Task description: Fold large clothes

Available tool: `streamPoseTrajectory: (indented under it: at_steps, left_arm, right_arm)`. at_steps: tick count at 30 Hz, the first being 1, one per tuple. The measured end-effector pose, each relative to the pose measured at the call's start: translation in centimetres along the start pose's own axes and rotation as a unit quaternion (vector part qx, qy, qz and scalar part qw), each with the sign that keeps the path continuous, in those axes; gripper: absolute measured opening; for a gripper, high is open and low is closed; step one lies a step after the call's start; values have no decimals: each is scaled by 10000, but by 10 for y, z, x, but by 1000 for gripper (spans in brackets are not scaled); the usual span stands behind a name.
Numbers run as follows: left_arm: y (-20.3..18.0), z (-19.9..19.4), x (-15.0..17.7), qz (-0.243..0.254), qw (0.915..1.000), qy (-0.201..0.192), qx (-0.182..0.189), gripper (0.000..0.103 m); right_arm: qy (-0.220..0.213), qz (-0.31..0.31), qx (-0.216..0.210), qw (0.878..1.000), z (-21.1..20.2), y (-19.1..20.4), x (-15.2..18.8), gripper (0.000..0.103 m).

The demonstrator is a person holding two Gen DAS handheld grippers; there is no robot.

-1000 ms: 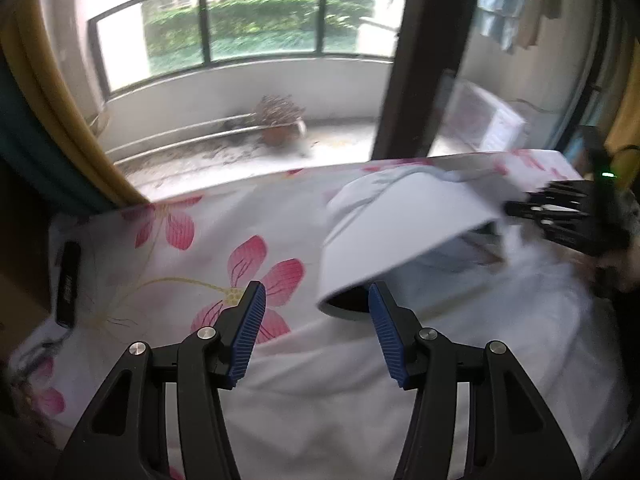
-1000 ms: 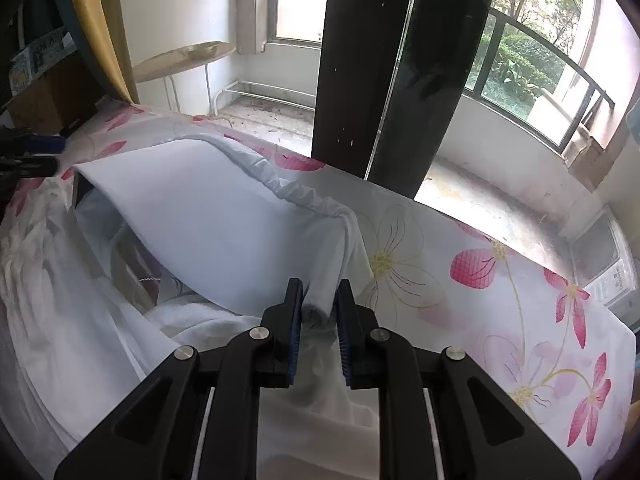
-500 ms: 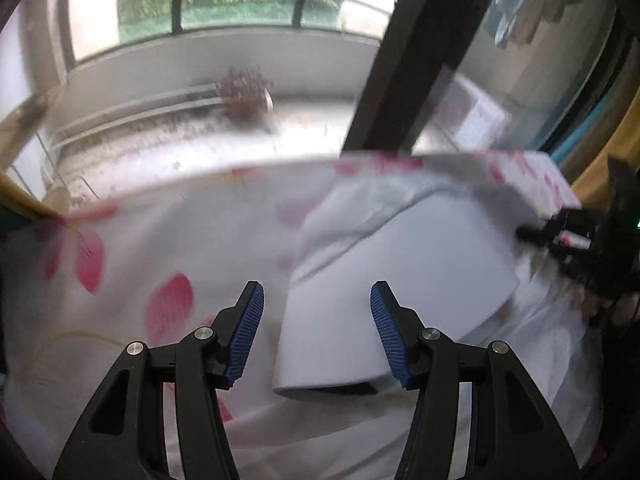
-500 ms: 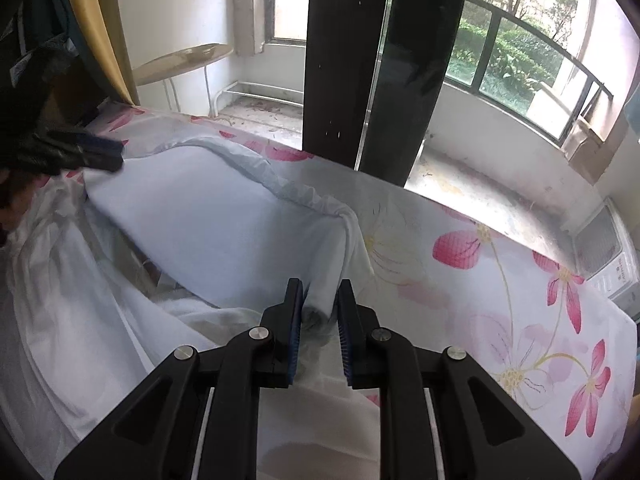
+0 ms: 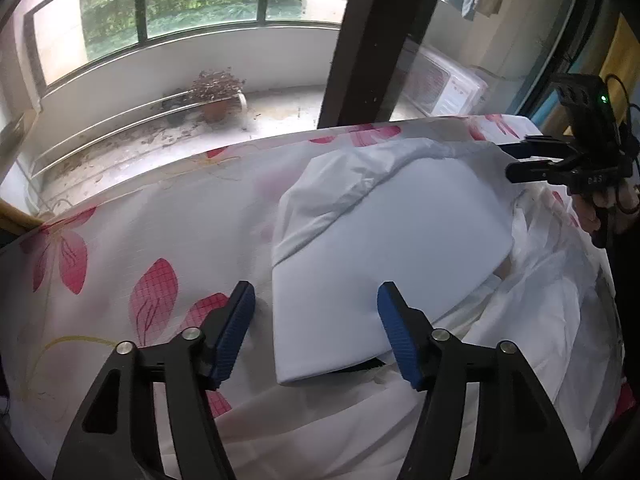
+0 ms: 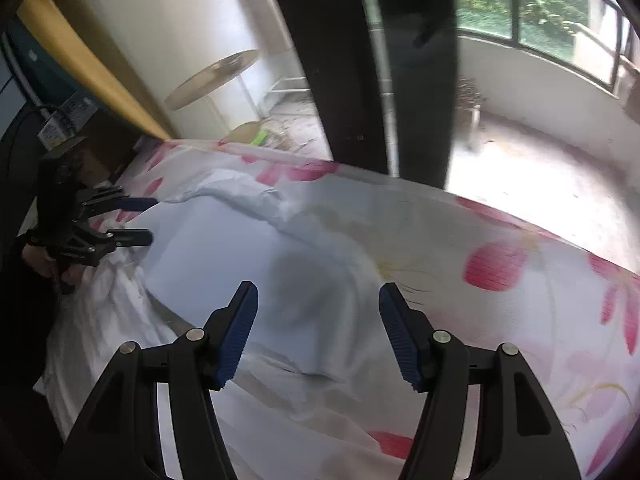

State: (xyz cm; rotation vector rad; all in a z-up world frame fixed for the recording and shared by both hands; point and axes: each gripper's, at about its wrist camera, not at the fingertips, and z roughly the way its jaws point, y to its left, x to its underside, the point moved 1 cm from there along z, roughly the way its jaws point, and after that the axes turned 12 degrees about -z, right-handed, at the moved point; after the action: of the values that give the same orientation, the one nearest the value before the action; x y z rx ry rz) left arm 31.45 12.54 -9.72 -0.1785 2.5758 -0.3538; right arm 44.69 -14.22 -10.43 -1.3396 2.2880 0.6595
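Observation:
A large white garment [image 5: 392, 240] lies on the flowered bed, its upper layer folded over into a smooth flap with a rumpled hem along the far side. My left gripper [image 5: 316, 332] hovers over the flap's near edge, jaws opening, pads clear of the cloth. In the right wrist view the same garment [image 6: 224, 252] spreads out to the left. My right gripper [image 6: 320, 332] stands over its end with jaws opening and nothing pinched. Each gripper shows in the other's view: the right gripper [image 5: 516, 158] at the flap's far corner, the left gripper [image 6: 151, 219] at the far left.
The flowered sheet [image 5: 120, 264] covers the bed to its edges. Beyond it stand a dark door frame [image 5: 360, 40], a balcony with a potted plant [image 5: 216, 96] and a white appliance [image 5: 440, 84]. A yellow curtain [image 6: 88, 60] hangs at the left, and a round table [image 6: 212, 80] stands outside.
The right gripper has let go of the garment's bunched edge and its jaws have spread. The raised flap has dropped flat. The left gripper has sunk toward the flap and widened.

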Motion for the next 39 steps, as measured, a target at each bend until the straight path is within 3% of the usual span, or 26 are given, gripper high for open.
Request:
streamPoseTrajectory:
  at_steps: [2, 3, 4, 5, 9, 10, 12, 15, 18, 22, 29, 34, 37, 39]
  left_arm:
    - [0, 0, -1, 2, 9999, 48, 93, 66]
    - [2, -1, -1, -2, 9999, 75, 155, 66]
    - [2, -1, -2, 13, 9998, 88, 181, 66]
    - [2, -2, -2, 51, 9998, 88, 182, 65]
    - [1, -4, -2, 76, 9998, -74, 176, 24]
    - [0, -5, -2, 94, 9997, -148, 162, 20]
    - [-2, -13, -3, 140, 9991, -393, 71, 12]
    - [-10, -29, -5, 370, 9945, -928, -305, 11]
    - [-21, -40, -1, 693, 9876, -1312, -510, 11]
    - [-37, -42, 18, 1229, 9756, -1667, -725, 11]
    - [-45, -46, 35, 1404, 9670, -1950, -846, 11]
    - [-30, -45, 32, 930, 9806, -1672, -428, 11]
    - [-26, -48, 25, 657, 9845, -1615, -193, 11]
    - [-21, -46, 19, 518, 9876, -1483, -5, 11]
  right_arm:
    - [146, -97, -49, 9998, 10, 6, 1, 60]
    - [304, -251, 33, 9992, 17, 12, 3, 37]
    - [354, -452, 209, 9981, 19, 18, 4, 27]
    - [322, -579, 281, 9974, 19, 23, 4, 24]
    - [326, -823, 553, 9945, 16, 33, 2, 17]
    - [292, -886, 682, 9933, 14, 35, 1, 16]
    - [170, -1089, 1128, 9875, 8, 41, -3, 15]
    - [-253, -1379, 1744, 9746, -12, 50, -8, 15]
    - [-620, -1591, 2082, 9631, -21, 61, -9, 15]
    - [-461, -1905, 2306, 9531, -6, 72, 7, 15]
    - [-544, -1578, 2239, 9602, -11, 66, 27, 27]
    - [-569, -1281, 1825, 9732, -18, 68, 31, 31]
    - [-583, -1042, 1534, 9809, -20, 67, 33, 31]
    - [-614, -1006, 1504, 9816, -20, 67, 35, 27]
